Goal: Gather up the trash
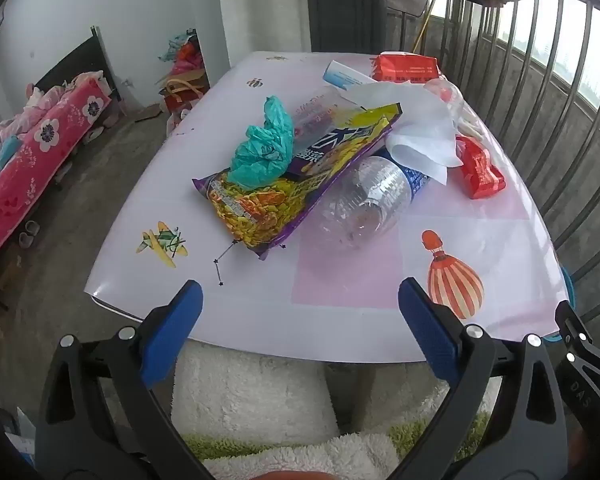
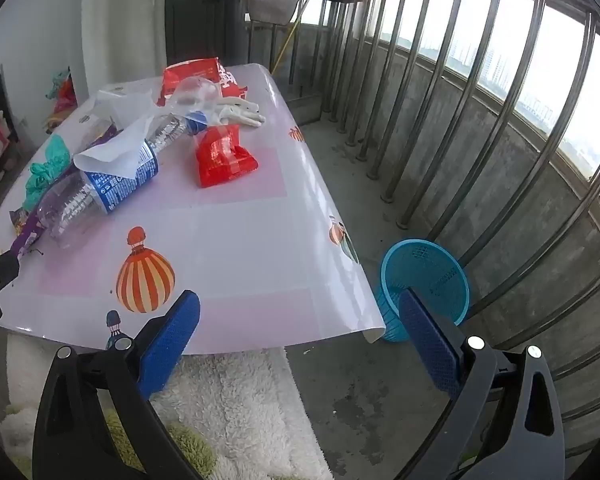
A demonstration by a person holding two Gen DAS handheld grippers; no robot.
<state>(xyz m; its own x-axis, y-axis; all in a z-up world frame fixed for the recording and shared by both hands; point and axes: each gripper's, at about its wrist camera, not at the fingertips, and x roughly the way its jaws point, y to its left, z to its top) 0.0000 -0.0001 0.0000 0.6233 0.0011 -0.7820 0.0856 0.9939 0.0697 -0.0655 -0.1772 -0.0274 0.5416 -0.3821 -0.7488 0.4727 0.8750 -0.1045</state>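
**Trash piled on desk, both grippers wide & empty**

Trash sits in a heap on the far half of the desk (image 1: 340, 320), which has a shiny white & pink cover w/ balloon pics. A yellow and purple snack bag (image 1: 284, 184) lies tilted, leaning up on a clear plastic bottle (image 1: 364, 204) w/ a blue label. A scrunched teal plastic bag (image 1: 266, 144) rests on top of the snack bag. A white paper sheet (image 1: 424, 136) drapes over the bottle's label end. Just beside the bottle, on the railing side, is a crumpled red wrapper (image 1: 478, 170). Further back: a 2nd clear bottle (image 2: 192, 94), a bigger red packet (image 1: 406, 67) at the far edge, & a white glove (image 2: 240, 114) near the railing side.

A blue mesh bin (image 2: 428, 284) stands on the concrete floor past the desk's near corner, close to the metal railing (image 2: 500, 100). It looks empty as far as can be seen.

Left hand-held gripper (image 1: 300, 328) hangs over the desk's near edge, tipped down, blue pads far apart, nothing btwn them. Right hand-held gripper (image 2: 300, 332) hangs at the desk's near corner, also spread wide, holding nothing; the bin shows just behind its right pad.

A fluffy white rug (image 2: 228, 400) lies under the desk. A bed (image 1: 40, 148) w/ a pink flower blanket is off to the left.
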